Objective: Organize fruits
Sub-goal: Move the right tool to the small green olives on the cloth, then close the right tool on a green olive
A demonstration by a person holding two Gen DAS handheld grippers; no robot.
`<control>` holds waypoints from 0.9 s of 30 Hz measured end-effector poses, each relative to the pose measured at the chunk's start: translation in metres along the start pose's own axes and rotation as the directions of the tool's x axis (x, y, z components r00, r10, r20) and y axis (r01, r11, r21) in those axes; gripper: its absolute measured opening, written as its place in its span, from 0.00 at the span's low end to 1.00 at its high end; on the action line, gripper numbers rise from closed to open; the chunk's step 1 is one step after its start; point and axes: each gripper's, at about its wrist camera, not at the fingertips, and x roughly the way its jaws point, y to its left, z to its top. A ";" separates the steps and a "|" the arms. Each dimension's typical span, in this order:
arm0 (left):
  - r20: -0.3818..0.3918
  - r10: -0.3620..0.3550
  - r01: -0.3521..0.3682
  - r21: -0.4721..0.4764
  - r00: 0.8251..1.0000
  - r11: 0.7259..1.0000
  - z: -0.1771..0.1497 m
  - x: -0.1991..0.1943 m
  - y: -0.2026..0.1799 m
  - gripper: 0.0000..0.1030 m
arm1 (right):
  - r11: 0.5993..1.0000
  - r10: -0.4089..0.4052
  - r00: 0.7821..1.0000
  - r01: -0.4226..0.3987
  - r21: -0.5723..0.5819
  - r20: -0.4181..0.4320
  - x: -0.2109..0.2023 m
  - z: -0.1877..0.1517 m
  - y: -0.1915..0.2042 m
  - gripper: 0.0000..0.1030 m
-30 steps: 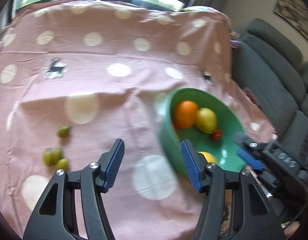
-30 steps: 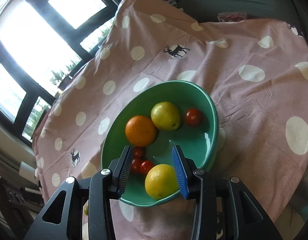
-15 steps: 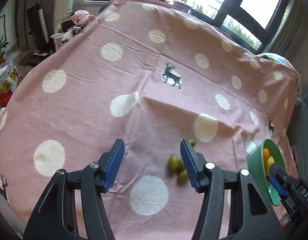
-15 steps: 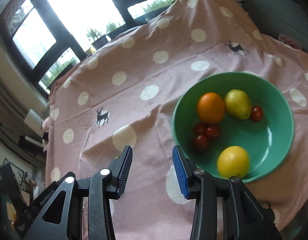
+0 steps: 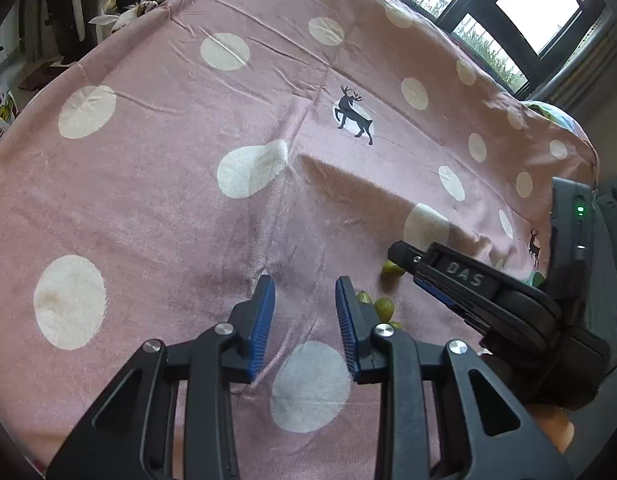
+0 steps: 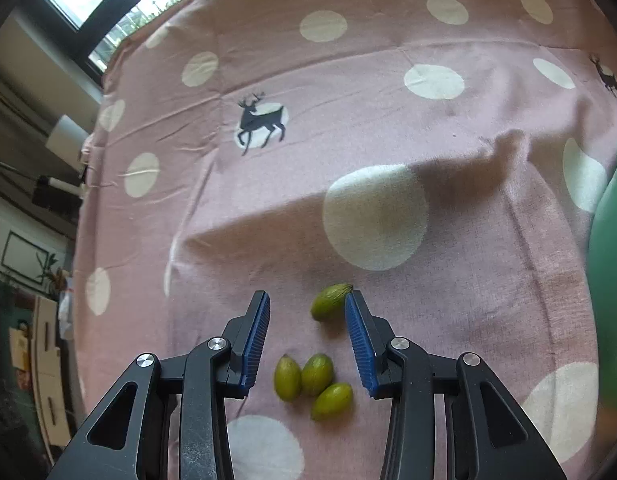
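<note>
I see both tools tilted steeply down toward the table, which is covered by a pink tablecloth [image 6: 388, 112] with white dots and deer prints. My right tool [image 6: 307, 334] hangs over the green fruits with its blue pads apart and nothing pressed between them, so it is released. A cluster of three green fruits [image 6: 314, 380] lies on the cloth between the two fingers, low in the gap, and a single green fruit [image 6: 329, 306] lies further ahead, just beside the right pad; I cannot tell if it touches. My left tool [image 5: 304, 322] has just been closing, its jaws are narrow and empty over bare cloth. The fruits lie right of it. The green bowl [image 6: 610, 280] stands at the right edge
</note>
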 end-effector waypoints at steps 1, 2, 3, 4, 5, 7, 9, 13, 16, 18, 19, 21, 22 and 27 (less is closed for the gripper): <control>-0.006 -0.001 0.001 -0.001 1.000 1.000 0.000 0.002 0.000 0.29 | 1.000 -0.022 1.000 0.022 0.006 -0.009 0.006 0.000 -0.001 0.41; -0.011 -0.007 0.007 -0.003 1.000 1.000 0.000 0.004 0.000 0.29 | 0.999 -0.031 0.999 0.031 0.011 -0.016 0.011 0.000 -0.002 0.39; -0.018 -0.014 0.014 -0.006 1.000 1.000 0.000 0.006 0.001 0.29 | 0.999 -0.027 0.999 0.027 0.020 -0.020 0.016 -0.001 -0.005 0.36; -0.025 -0.022 0.021 -0.009 0.999 1.000 -0.001 0.007 0.000 0.29 | 0.999 -0.020 1.000 0.020 0.026 -0.019 0.019 -0.001 -0.006 0.35; -0.029 -0.029 0.029 -0.010 0.999 1.000 -0.001 0.008 0.000 0.29 | 0.999 -0.028 1.000 0.028 0.018 0.004 0.019 -0.001 -0.006 0.32; -0.041 -0.044 0.044 -0.003 0.998 0.999 -0.003 0.011 -0.005 0.29 | 0.999 -0.053 0.999 0.053 0.003 0.013 0.022 -0.003 -0.006 0.23; -0.053 -0.057 0.057 0.007 0.997 0.998 -0.003 0.014 -0.010 0.29 | 0.999 -0.039 0.999 0.039 0.022 0.014 0.021 -0.002 -0.009 0.22; -0.074 -0.128 0.129 0.017 0.989 0.991 -0.004 0.021 -0.022 0.29 | 0.996 0.007 1.000 -0.010 0.093 0.026 0.011 -0.003 -0.027 0.22; -0.122 -0.105 0.109 0.024 0.987 0.994 -0.009 0.036 -0.027 0.29 | 0.990 0.031 0.998 -0.038 0.132 0.051 -0.004 -0.004 -0.040 0.22; -0.135 -0.072 0.077 0.035 0.988 0.996 -0.011 0.045 -0.029 0.29 | 0.988 0.042 0.997 -0.053 0.148 0.071 -0.013 -0.005 -0.046 0.22; -0.139 -0.064 0.069 0.038 0.988 0.997 -0.011 0.048 -0.030 0.27 | 0.986 0.047 0.995 -0.059 0.156 0.083 -0.018 -0.005 -0.049 0.22; -0.140 -0.055 0.061 0.041 0.989 0.997 -0.011 0.052 -0.030 0.24 | 0.983 0.055 0.994 -0.071 0.170 0.099 -0.024 -0.005 -0.052 0.22; -0.144 -0.052 0.059 0.043 0.988 0.997 -0.011 0.054 -0.030 0.23 | 0.982 0.061 0.993 -0.079 0.174 0.106 -0.027 -0.006 -0.054 0.22; -0.162 -0.088 0.093 0.021 0.983 0.995 -0.009 0.059 -0.029 0.20 | 0.979 0.069 0.990 -0.090 0.181 0.122 -0.035 -0.005 -0.057 0.22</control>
